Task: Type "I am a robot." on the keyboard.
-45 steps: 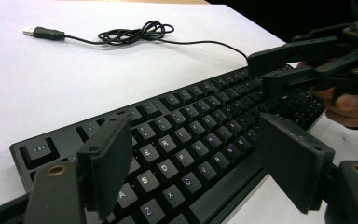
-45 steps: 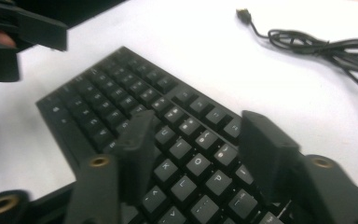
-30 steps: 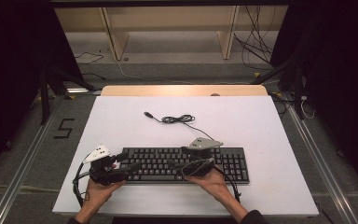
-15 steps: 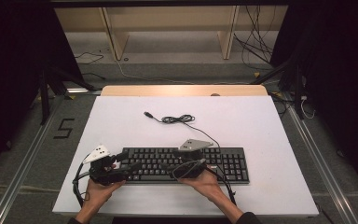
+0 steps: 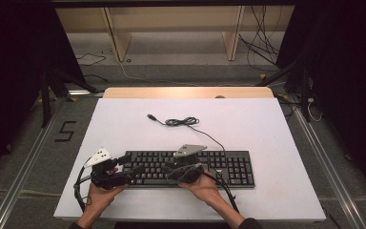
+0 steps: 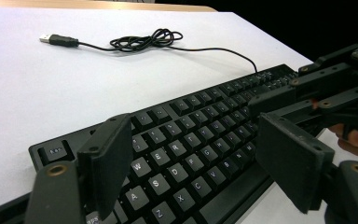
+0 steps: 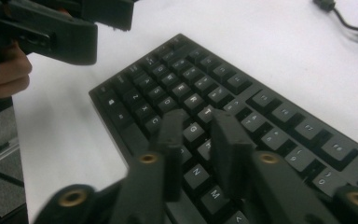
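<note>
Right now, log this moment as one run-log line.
left gripper: open over keyboard left end | right gripper: jaws just closing, narrow gap, nothing gripped, over the middle keys | USB cable: loose on table

Place: lab-like recording bay.
Evidence: white table point(image 5: 276, 143) amid black curtains point(image 5: 348, 71); floor rails point(image 5: 24, 167); taped "5" mark point(image 5: 66, 131); loose cables point(image 5: 262, 47); bare wooden shelving point(image 5: 171, 28).

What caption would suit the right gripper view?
Right gripper, jaws nearly closed, poised over the keys of a black keyboard.
</note>
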`<move>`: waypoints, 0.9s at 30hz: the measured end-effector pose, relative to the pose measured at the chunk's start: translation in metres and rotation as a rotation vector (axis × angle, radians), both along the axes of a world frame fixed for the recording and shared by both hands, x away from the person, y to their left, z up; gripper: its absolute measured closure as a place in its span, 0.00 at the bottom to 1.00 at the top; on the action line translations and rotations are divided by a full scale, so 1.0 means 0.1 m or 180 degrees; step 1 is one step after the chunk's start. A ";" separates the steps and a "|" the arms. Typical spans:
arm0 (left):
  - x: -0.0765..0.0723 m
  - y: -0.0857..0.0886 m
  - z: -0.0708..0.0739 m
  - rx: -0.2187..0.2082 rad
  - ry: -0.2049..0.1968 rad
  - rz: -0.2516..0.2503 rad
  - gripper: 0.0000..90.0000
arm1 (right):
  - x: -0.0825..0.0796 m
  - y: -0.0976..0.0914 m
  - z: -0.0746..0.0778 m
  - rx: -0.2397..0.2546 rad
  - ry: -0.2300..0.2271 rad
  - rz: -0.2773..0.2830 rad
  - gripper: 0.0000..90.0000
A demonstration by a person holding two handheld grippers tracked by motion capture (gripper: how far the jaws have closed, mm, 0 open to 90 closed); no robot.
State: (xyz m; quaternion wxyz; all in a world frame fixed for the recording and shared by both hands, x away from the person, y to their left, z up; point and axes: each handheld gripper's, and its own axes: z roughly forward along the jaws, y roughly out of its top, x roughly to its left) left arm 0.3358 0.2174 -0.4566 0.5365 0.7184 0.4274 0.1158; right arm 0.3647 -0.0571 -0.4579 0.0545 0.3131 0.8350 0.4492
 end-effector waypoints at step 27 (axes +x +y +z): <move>0.00 -0.01 0.00 -0.0006 0.0002 0.0004 0.30 | 0.03 0.26 -0.23 -0.0327 0.0122 0.0062 1.00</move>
